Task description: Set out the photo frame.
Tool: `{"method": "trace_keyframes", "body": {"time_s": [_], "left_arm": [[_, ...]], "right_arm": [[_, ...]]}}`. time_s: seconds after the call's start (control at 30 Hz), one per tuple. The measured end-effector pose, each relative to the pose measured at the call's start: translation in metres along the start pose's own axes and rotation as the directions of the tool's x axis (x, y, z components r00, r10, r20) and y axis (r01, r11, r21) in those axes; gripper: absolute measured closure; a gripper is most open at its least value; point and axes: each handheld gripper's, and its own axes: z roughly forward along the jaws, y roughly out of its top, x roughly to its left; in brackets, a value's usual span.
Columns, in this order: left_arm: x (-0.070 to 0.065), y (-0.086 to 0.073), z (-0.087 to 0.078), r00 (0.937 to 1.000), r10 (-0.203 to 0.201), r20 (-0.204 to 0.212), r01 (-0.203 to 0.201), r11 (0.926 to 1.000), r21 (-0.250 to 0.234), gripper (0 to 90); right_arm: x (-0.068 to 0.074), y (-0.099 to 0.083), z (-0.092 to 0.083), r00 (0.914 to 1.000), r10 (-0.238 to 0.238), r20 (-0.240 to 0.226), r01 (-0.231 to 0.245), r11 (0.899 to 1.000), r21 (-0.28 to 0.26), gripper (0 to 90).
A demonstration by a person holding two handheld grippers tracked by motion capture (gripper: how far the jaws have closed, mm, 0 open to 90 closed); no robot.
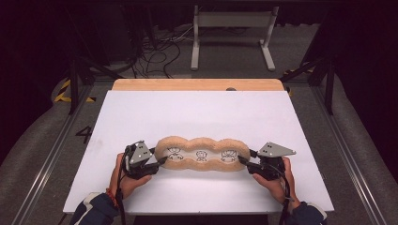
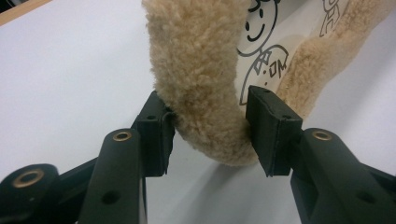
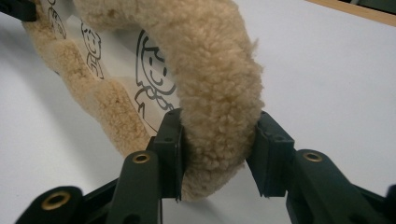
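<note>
Left hand-held gripper (image 2: 208, 128) clamps fleece mat (image 1: 202, 153) | right hand-held gripper (image 3: 217, 151) likewise | drawings partly hidden

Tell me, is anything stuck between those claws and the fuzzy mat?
Nothing visible. The left claw has the mat's fluffy rim directly between its jaws, and the right claw grips the opposite end the same way. Only bare white table surrounds it.

Black two-jaw left gripper (image 1: 158, 161) and right gripper (image 1: 245, 161), brass-ringed pivots, grey three-cornered plates (image 1: 276, 149), trailing black cables; dark blue sleeves (image 1: 96, 209) with white trim, orange wristband (image 1: 111, 197).
</note>
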Motion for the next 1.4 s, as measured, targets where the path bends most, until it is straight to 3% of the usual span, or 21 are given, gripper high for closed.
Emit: {"method": "trace_keyframes", "body": {"time_s": [0.43, 0.8, 0.93, 1.0, 1.13, 1.33, 1.4], "left_arm": [[-0.001, 0.001, -0.002, 0.9991, 0.04, -0.011, -0.04, 0.9992, 0.009, 48.8], [-0.001, 0.001, -0.007, 0.9985, 0.052, -0.017, -0.052, 0.9985, 0.018, 40.0], [-0.002, 0.0, -0.008, 0.9979, 0.063, -0.015, -0.062, 0.9977, 0.029, 30.4], [-0.003, -0.002, -0.01, 0.9972, 0.075, 0.007, -0.075, 0.997, 0.022, 27.4], [-0.002, -0.003, -0.01, 0.9986, 0.052, -0.01, -0.052, 0.9985, 0.017, 18.1], [-0.001, -0.004, -0.009, 0.9992, 0.03, 0.028, -0.029, 0.9995, -0.007, 8.1], [-0.002, -0.004, -0.008, 0.9989, 0.034, 0.033, -0.034, 0.9994, -0.002, 6.3]], "right_arm": [[0.0, 0.002, -0.003, 0.9999, -0.013, -0.009, 0.013, 1.0, 0.016, 57.6], [0.003, 0.003, -0.006, 0.999, -0.043, -0.011, 0.044, 0.999, 0.02, 47.2], [0.004, 0.004, -0.006, 0.9984, -0.056, -0.005, 0.056, 0.998, 0.031, 39.8], [0.005, 0.005, -0.005, 0.9979, -0.065, -0.001, 0.065, 0.997, 0.043, 33.8], [0.005, 0.005, -0.003, 0.9983, -0.058, 0.0, 0.057, 0.997, 0.046, 22.1], [0.006, 0.003, 0.0, 0.9982, -0.059, 0.008, 0.058, 0.997, 0.047, 6.7], [0.006, 0.002, 0.001, 0.9982, -0.059, 0.004, 0.059, 0.997, 0.046, 6.8]]}}
